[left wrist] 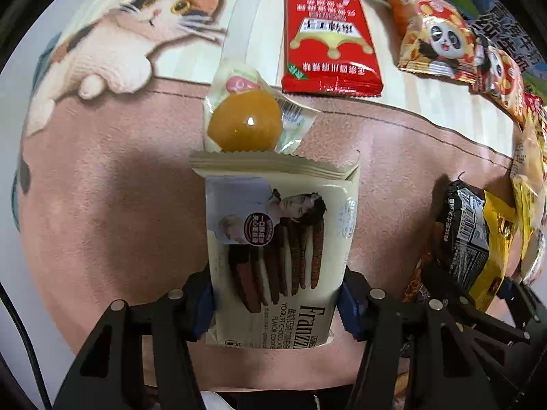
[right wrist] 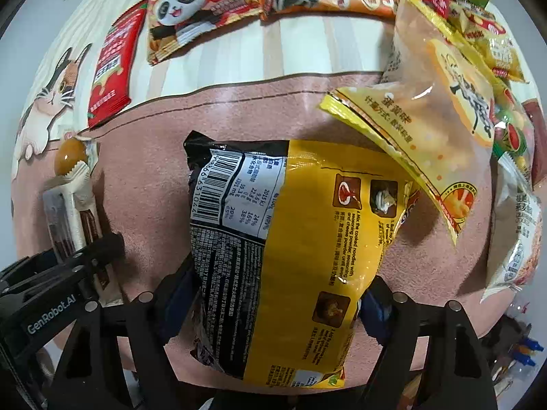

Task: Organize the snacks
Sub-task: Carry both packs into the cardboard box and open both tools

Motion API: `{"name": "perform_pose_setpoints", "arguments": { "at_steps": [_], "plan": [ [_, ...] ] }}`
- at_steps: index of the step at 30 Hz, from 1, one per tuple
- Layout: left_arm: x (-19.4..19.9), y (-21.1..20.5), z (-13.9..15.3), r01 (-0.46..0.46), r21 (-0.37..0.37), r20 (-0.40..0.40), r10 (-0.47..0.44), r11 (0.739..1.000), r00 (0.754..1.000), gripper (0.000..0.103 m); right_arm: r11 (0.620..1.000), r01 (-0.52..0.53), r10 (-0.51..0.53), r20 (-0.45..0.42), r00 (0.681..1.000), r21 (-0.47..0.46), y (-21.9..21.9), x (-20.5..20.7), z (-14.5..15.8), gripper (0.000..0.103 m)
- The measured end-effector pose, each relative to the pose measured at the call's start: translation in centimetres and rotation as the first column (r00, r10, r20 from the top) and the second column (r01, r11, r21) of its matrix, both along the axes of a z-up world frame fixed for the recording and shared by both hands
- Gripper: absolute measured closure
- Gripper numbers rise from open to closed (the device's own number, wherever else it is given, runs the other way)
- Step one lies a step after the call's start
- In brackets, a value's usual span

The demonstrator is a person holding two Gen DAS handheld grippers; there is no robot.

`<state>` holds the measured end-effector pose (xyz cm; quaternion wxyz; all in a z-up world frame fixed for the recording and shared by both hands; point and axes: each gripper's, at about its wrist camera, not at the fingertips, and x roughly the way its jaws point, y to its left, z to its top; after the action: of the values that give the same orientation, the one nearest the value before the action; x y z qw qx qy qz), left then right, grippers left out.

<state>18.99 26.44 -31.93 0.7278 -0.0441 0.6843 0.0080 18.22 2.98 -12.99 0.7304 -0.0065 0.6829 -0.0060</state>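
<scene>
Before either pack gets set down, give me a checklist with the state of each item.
1. Left hand-held gripper shut on cookie pack: ok.
2. Right hand-held gripper shut on noodle packet: ok.
3. Grip near pack ends, not centred: cannot tell if secure.
4. Packs apart from each other: ok.
5. Jelly cup lies just beyond cookie pack: not ok for moving forward.
6. Bare mat left of the cookie pack: ok.

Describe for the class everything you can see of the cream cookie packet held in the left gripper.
The cookie packet is a flat, cream-coloured, glossy wrapper with a zigzag crimped seal at its far end. Its face shows dark chocolate stick biscuits, a man's portrait, a round maroon badge and the words "Yogurt chocolate flavor cookie". The left gripper clamps its near end, jaws pressing both long edges. It points away from the camera over the pink mat, its far seal meeting a wrapped amber jelly.
</scene>
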Motion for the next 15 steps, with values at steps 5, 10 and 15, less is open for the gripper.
{"name": "perform_pose_setpoints", "arguments": {
  "at_steps": [5,10,15],
  "plan": [
    [-2.1,0.6,4.2,0.023,0.025,0.054,-0.025,0.999,0.998,0.047,0.999,-0.035,0.033,0.054,0.998,0.028,1.6,-4.2,2.8,0.021],
    [-2.9,3.6,9.6,0.015,-0.004,0.135,-0.014,1.000,0.991,0.047,0.992,-0.088,0.075,0.144,0.987,0.085,2.6,-5.9,7.9,0.021],
    [-2.2,2.6,17.3,0.016,-0.041,0.250,-0.005,0.999,0.968,0.047,0.979,-0.124,0.083,0.239,0.968,0.162,1.7,-5.6,15.0,0.021]
  ]
}}
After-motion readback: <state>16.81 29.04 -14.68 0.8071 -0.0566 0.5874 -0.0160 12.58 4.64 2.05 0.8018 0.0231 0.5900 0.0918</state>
